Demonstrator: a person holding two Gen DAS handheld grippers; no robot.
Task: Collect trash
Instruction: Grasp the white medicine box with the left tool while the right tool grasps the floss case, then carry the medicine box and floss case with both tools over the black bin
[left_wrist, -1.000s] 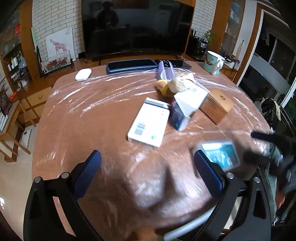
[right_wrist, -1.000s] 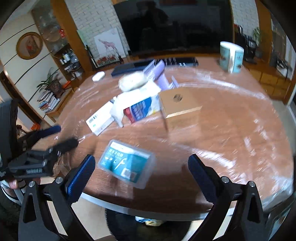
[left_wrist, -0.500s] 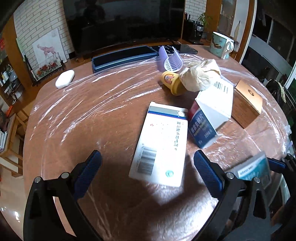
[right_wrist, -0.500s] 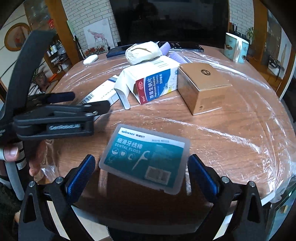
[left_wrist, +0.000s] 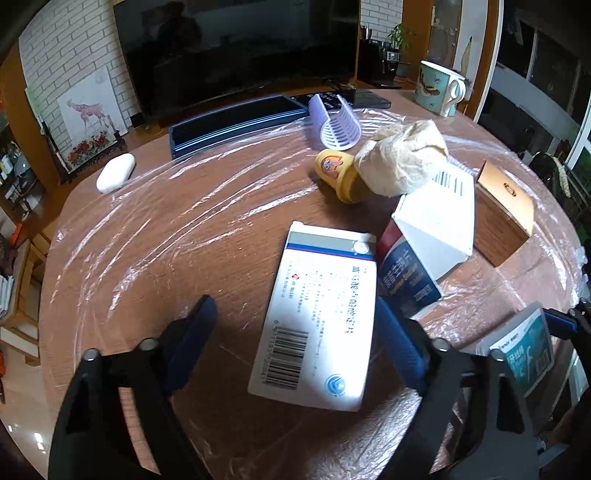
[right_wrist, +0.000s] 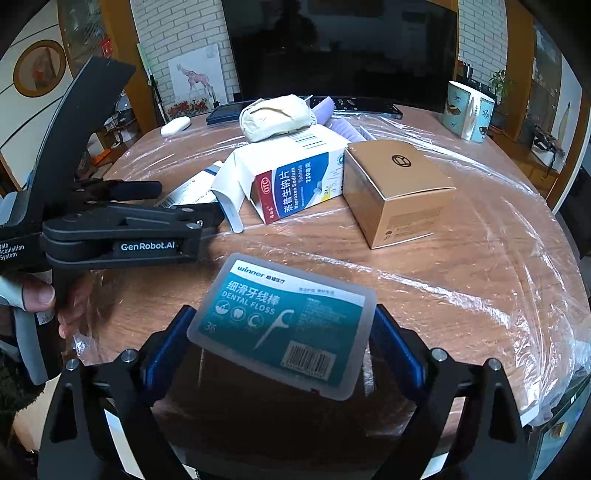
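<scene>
My right gripper is shut on a teal dental floss pack, its pads against both side edges, at the table's near edge. The pack also shows in the left wrist view. My left gripper is open, its fingers straddling the near end of a flat white medicine box; the right pad is close to the box edge, the left pad apart. An open blue-and-white tablet carton lies beside it, with a crumpled tissue wad and a yellow cup behind.
A gold cardboard box stands right of the carton. A purple comb-like item, a dark tray, a white case and a mug sit toward the far side. Plastic film covers the round wooden table.
My left gripper moved forward over the white medicine box and its fingers narrowed. My right gripper closed in on the dental floss pack and now grips it.
</scene>
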